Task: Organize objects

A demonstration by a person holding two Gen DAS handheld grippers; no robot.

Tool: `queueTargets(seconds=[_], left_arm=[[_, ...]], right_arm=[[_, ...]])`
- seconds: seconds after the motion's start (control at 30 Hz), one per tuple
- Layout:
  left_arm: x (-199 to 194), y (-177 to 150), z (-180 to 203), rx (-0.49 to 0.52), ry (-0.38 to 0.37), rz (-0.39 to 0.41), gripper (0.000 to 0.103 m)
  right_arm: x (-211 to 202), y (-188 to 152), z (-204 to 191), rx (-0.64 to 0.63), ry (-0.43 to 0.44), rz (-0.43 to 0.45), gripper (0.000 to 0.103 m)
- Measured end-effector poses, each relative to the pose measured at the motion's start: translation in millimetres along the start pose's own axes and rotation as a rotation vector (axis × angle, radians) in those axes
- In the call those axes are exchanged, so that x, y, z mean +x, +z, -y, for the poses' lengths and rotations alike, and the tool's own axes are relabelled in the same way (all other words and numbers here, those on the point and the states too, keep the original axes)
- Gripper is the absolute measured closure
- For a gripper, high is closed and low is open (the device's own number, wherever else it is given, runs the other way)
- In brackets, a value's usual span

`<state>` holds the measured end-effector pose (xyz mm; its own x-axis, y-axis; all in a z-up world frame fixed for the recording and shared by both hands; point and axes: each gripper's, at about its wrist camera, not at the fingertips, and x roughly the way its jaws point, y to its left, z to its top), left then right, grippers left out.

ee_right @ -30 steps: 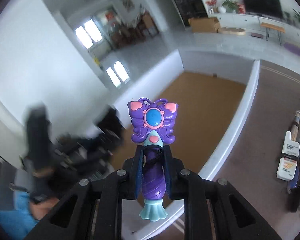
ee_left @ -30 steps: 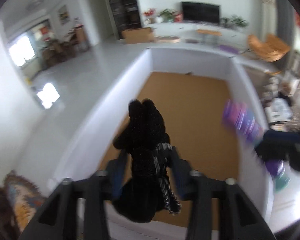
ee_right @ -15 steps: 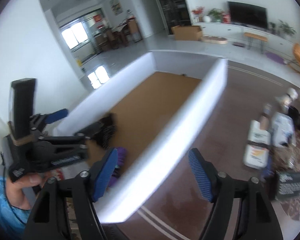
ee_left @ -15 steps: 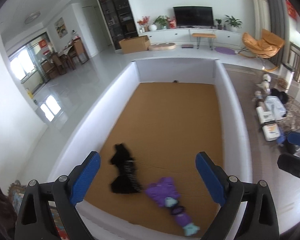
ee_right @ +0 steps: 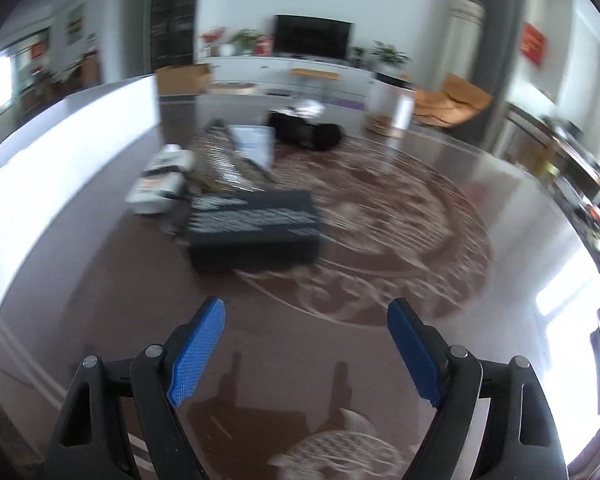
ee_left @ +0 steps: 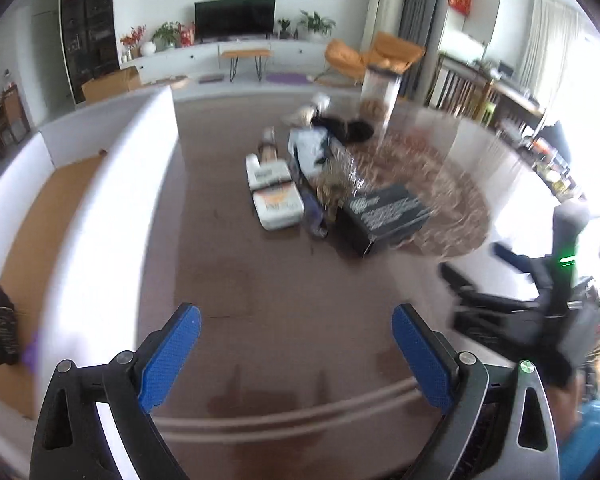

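My left gripper (ee_left: 296, 344) hangs open over the brown tabletop (ee_left: 260, 288) with nothing between its blue pads (ee_left: 172, 356). To its left stands the white-walled box (ee_left: 112, 208). On the box's cardboard floor lie the black plush toy (ee_left: 2, 332) and a sliver of the purple wand (ee_left: 30, 354). My right gripper (ee_right: 306, 344) is over the patterned part of the table; its jaws are opening and hold nothing. It also shows, blurred, as the right gripper (ee_left: 470, 258) in the left wrist view. Ahead lie a black printed box (ee_right: 256, 228) and white pouches (ee_right: 160, 184).
Behind the black box (ee_left: 384, 212) are white pouches (ee_left: 276, 196), a pale blue pack (ee_left: 312, 148), a dark cloth bundle (ee_right: 308, 132) and a clear canister (ee_left: 380, 92). The box's white wall (ee_right: 60, 152) borders the table on the left. Beyond stand orange chairs and a TV cabinet.
Both grippers opened and let go of the black plush toy and the purple butterfly wand, which dropped into the box. Both hands then swung right, away from the box, over the table.
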<state>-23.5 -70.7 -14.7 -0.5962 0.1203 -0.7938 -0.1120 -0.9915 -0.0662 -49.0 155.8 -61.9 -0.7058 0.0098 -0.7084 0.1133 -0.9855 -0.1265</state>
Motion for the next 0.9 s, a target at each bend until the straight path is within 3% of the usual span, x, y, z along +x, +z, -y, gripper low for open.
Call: queueTargets(seconds=[0.17, 0.43, 0.9], left_arm=[[47.4, -12.2, 0.6, -0.016, 0.098, -0.042, 0.005], [83.4, -8.6, -20.1, -0.047, 0.150, -0.074, 0.005], [95.7, -5.5, -25.1, -0.061, 0.130, -0.052, 0.000]], right_arm=[[11.9, -5.7, 17.1, 0.084, 0.009, -0.058, 0.013], [28.4, -10.1, 7.7, 0.062, 0.022, -0.116, 0.013], [41.8, -14.2, 8.5, 0.101, 0.063, -0.158, 0.000]])
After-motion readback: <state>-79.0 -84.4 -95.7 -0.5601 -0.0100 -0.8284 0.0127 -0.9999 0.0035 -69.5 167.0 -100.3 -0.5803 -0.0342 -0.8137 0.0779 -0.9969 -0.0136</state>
